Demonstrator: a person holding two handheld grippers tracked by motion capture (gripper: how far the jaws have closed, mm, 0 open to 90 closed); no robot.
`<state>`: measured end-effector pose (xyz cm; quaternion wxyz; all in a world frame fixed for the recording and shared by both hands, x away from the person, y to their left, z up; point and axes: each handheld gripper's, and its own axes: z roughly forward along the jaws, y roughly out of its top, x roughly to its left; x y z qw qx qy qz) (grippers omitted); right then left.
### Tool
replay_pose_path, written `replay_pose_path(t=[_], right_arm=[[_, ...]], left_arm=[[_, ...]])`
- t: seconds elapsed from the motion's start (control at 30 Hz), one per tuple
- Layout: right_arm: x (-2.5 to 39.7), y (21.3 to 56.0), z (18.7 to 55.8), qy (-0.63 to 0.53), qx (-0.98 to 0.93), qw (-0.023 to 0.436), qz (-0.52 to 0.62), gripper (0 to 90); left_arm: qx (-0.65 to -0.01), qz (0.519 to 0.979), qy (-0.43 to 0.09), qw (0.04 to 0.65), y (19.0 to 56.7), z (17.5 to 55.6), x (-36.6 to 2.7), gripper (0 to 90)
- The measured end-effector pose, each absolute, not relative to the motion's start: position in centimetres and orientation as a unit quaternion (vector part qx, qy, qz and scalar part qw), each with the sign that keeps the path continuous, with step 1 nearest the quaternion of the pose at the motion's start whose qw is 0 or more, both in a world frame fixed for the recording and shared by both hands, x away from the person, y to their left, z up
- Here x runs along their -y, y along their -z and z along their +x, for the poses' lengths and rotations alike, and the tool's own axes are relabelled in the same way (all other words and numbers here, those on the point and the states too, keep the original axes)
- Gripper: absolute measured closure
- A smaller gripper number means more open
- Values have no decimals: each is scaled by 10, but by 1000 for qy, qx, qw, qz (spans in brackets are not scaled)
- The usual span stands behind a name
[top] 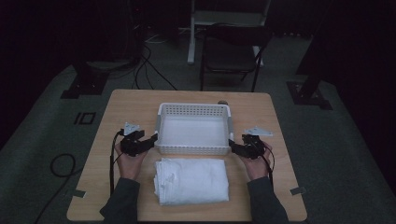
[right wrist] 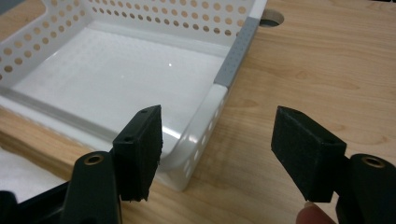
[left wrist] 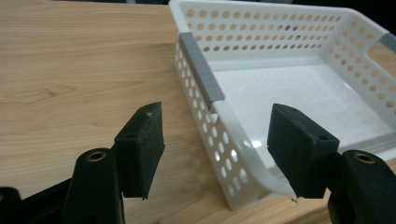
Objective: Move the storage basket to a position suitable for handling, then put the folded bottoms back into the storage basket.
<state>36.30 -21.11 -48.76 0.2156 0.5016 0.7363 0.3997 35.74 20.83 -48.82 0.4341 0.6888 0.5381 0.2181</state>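
Note:
A white perforated basket [top: 194, 150] with grey handle strips stands empty in the middle of the wooden table. My left gripper [top: 152, 139] is open at its near left corner, the jaws straddling the basket's corner wall [left wrist: 219, 135] without pressing it. My right gripper [top: 232, 145] is open at the near right corner, one jaw over the basket's inside, the other outside above the wood, with the basket's corner wall [right wrist: 196, 140] between them. A folded white towel [top: 191, 181] lies flat just in front of the basket, between my two hands.
The wooden table [top: 126, 105] has a round cable hole [right wrist: 272, 17] behind the basket's right side. A black folding chair [top: 231, 53] and a white stand [top: 191, 32] are on the floor beyond the far edge. Cables [top: 60, 165] lie on the floor at left.

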Motion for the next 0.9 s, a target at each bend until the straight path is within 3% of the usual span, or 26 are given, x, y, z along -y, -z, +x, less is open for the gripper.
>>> replay_pose_path(t=[0.47,0.9], right_arm=[[216,487,353,-402,-739,221,494,333],[214,489,310,-410,-757,217,459,330]], left_arm=[[-520,704,-211,436,480,330,-205,350],[-515,711,-181,444,489,294,-209,321]])
